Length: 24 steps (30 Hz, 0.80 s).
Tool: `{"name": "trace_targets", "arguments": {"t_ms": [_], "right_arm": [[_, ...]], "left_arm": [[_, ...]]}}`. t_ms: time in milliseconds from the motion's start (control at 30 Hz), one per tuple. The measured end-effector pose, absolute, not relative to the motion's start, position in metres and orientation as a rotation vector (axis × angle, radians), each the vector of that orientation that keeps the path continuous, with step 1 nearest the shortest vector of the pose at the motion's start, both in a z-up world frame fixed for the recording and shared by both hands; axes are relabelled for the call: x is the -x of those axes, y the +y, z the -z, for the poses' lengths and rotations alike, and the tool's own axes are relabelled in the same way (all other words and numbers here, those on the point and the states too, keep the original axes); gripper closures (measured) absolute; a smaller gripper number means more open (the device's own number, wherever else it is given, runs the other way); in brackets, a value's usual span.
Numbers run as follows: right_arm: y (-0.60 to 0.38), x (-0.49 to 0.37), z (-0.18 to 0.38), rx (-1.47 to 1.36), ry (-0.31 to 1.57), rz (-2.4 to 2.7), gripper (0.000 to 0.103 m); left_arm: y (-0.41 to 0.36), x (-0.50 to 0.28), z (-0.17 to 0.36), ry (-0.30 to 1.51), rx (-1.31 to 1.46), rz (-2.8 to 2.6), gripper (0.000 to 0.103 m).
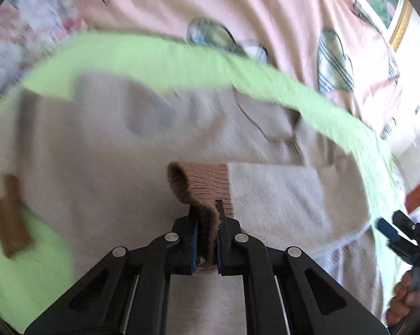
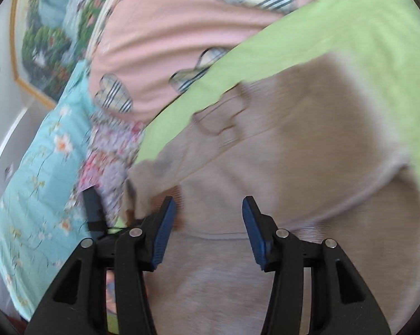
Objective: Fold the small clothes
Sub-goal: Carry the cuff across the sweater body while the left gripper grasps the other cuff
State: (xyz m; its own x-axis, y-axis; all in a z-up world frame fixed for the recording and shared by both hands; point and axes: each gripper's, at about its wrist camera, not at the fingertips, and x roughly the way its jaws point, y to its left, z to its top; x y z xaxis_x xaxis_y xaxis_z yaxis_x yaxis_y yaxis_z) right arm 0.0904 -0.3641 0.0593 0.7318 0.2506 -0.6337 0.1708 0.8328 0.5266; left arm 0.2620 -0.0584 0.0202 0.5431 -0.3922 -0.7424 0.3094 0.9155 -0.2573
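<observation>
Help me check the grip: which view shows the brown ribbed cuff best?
The left wrist view: the brown cuff is centred and pinched in the shut left gripper. The right wrist view shows only a blurred brown patch beside the open right gripper.

Left black plastic two-finger gripper point(image 1: 207, 220): angular linkage arms, round silver pivot screws, blue ribbed pads inside the jaws. Right black plastic two-finger gripper point(image 2: 210, 217): identical build. Bare-skinned hand point(image 1: 405, 301) right of left jaws.
</observation>
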Motion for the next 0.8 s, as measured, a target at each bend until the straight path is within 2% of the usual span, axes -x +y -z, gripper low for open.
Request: {"name": "trace_targets", "arguments": {"t_ms": [200,300,567,600,633,667,767,800], "right_arm": [[-0.421,-0.095,-0.064,-0.529,0.766,0.165,0.051],[-0.441,-0.119,-0.052,-0.468,0.818,0.234,0.048],[-0.462,-0.151,-0.024,-0.395,0.901,0.273,0.048],[-0.460,-0.153,-0.024,-0.376,0.902,0.250,0.052],[-0.457,-0.155,-0.023,-0.371,0.908,0.218,0.085],[-0.455,-0.155,-0.025,-0.362,0.910,0.204,0.094],[-0.453,-0.149,-0.036,-0.291,0.871,0.253,0.095],[-0.455,-0.149,-0.035,-0.296,0.883,0.261,0.095]], "left_arm": [[-0.055,-0.275,-0.004,0.951,0.069,0.396,0.095],[-0.055,-0.278,-0.003,0.950,0.085,0.387,0.095],[-0.030,-0.257,-0.002,0.932,0.105,0.360,0.096],[-0.029,-0.254,-0.004,0.929,0.103,0.359,0.096],[-0.029,-0.253,-0.004,0.928,0.101,0.359,0.096],[-0.031,-0.253,-0.005,0.932,0.099,0.362,0.096],[-0.043,-0.257,0.004,0.962,0.052,0.351,0.094],[-0.045,-0.258,0.008,0.971,0.035,0.339,0.089]]}}
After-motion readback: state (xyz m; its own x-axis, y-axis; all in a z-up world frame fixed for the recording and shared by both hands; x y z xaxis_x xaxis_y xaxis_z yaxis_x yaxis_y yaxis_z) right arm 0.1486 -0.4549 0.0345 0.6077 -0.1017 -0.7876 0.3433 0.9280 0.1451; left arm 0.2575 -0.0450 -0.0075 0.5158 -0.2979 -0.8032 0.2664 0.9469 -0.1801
